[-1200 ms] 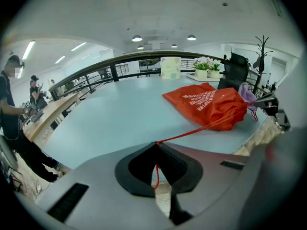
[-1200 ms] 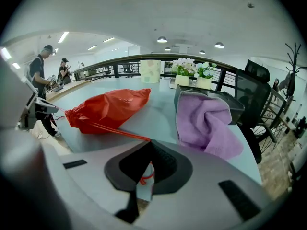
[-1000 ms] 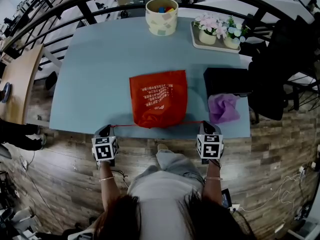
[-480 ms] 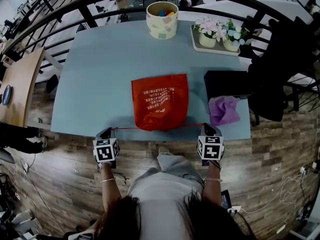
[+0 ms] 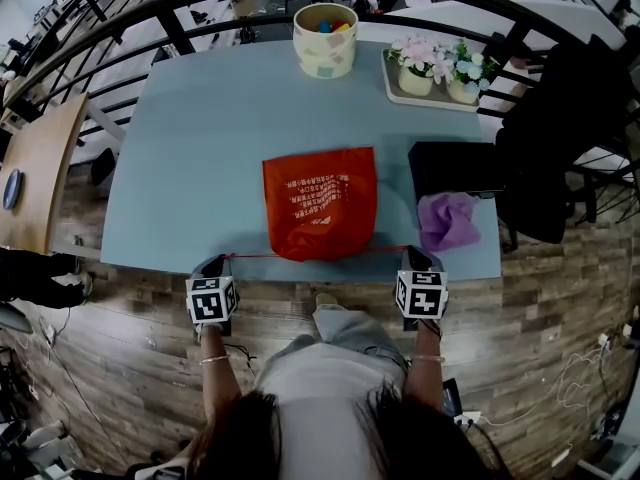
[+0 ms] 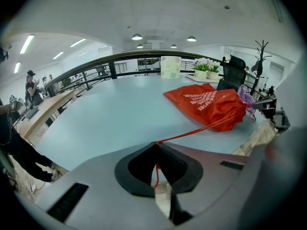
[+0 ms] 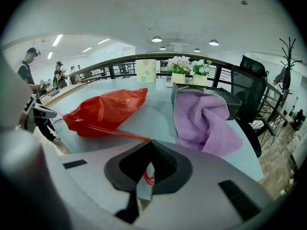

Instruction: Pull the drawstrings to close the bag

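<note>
- Head view: the red bag (image 5: 320, 203) lies flat on the blue counter (image 5: 190, 138), its mouth toward the near edge. The left gripper (image 5: 221, 259) is well to the left of the bag's mouth and the right gripper (image 5: 409, 252) well to the right, both just past the counter edge. The left drawstring (image 5: 250, 256) and the right drawstring (image 5: 388, 248) make almost one straight line, so I judge the closing nearly finished. Beyond the bag stand a pale cup (image 5: 324, 33) and a tray (image 5: 430, 96) with flower pots. A purple cloth (image 5: 447, 218) lies just right of the bag, in front of a black box (image 5: 450, 163). Below is a wooden floor (image 5: 120, 358).
- Left gripper view: the jaws are clenched on the left drawstring, which enters at their tips, with a short end hanging behind. A good pull goes straight away from the bag, low along the counter and equal to the other side; otherwise the bag may slide on this smooth top. The cord is thin and might slip.
- Right gripper view: the jaws are clenched on the right drawstring, its loose end curled behind them. The bag's mouth looks puckered. The purple cloth is near this side of the bag, so the pull should pass in front of it. Behind the bag a dark railing (image 7: 120, 65) borders the counter, and people (image 7: 58, 73) stand far to the left.
</note>
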The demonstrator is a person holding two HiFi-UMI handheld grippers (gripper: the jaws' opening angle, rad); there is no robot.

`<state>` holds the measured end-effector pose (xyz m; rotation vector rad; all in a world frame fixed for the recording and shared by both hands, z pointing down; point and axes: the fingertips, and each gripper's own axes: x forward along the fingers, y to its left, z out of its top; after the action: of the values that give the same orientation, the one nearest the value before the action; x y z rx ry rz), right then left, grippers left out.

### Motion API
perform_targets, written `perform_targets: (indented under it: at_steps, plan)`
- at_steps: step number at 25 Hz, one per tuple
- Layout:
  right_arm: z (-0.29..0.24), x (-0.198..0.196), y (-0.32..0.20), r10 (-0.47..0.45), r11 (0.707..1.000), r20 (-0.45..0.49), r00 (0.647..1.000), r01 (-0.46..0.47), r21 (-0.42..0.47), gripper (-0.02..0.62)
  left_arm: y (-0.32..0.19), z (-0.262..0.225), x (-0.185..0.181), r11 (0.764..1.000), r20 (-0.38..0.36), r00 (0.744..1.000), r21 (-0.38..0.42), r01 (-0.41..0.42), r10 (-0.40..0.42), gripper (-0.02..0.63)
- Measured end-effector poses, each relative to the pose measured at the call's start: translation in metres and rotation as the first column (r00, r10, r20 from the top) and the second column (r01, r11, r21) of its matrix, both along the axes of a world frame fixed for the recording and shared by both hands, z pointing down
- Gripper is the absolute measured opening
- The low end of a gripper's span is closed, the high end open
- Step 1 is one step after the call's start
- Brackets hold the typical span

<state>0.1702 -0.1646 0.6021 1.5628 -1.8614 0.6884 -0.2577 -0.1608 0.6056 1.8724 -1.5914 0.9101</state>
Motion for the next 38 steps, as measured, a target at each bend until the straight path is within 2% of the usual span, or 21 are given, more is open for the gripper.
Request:
perform_targets:
  at_steps: [5, 11, 16, 20, 24, 26, 30, 38]
  plan:
    - [0.0, -0.008, 0.0, -0.051, 0.999, -0.023, 0.998, 0.051, 0.008, 0.024, 0.004, 0.0, 0.011, 0.996, -0.03, 0.996, -0.006, -0.086, 0.086, 0.018]
    - [0.003, -0.013, 0.004, -0.06, 0.998, -0.01, 0.998, 0.06, 0.006, 0.025, 0.011, 0.004, 0.021, 0.991, -0.045, 0.99, -0.01, -0.133, 0.133, 0.02]
    - [0.015, -0.016, 0.012, -0.091, 0.995, -0.03, 0.995, 0.09, -0.032, 0.026, 0.014, 0.008, 0.03, 0.984, -0.059, 0.983, -0.017, -0.177, 0.176, 0.026]
    - [0.019, -0.019, 0.017, -0.096, 0.994, -0.018, 0.995, 0.095, -0.053, 0.026, 0.019, 0.011, 0.035, 0.976, -0.062, 0.976, -0.044, -0.212, 0.21, 0.115]
    - [0.021, -0.02, 0.022, -0.101, 0.993, -0.017, 0.995, 0.1, -0.07, 0.037, 0.025, 0.012, 0.036, 0.972, -0.069, 0.972, -0.051, -0.229, 0.226, 0.137]
    - [0.022, -0.022, 0.024, -0.106, 0.991, -0.007, 0.994, 0.105, -0.078, 0.092, 0.028, 0.013, 0.036, 0.969, -0.069, 0.97, -0.06, -0.238, 0.234, 0.148]
    - [0.021, -0.021, 0.03, -0.102, 0.992, -0.008, 0.995, 0.101, -0.074, 0.101, 0.032, 0.012, 0.037, 0.967, -0.072, 0.968, -0.06, -0.247, 0.242, 0.183]
    - [0.015, -0.023, 0.044, -0.098, 0.993, -0.021, 0.995, 0.096, -0.063, 0.107, 0.043, 0.005, 0.041, 0.963, -0.107, 0.96, -0.047, -0.266, 0.259, 0.199]
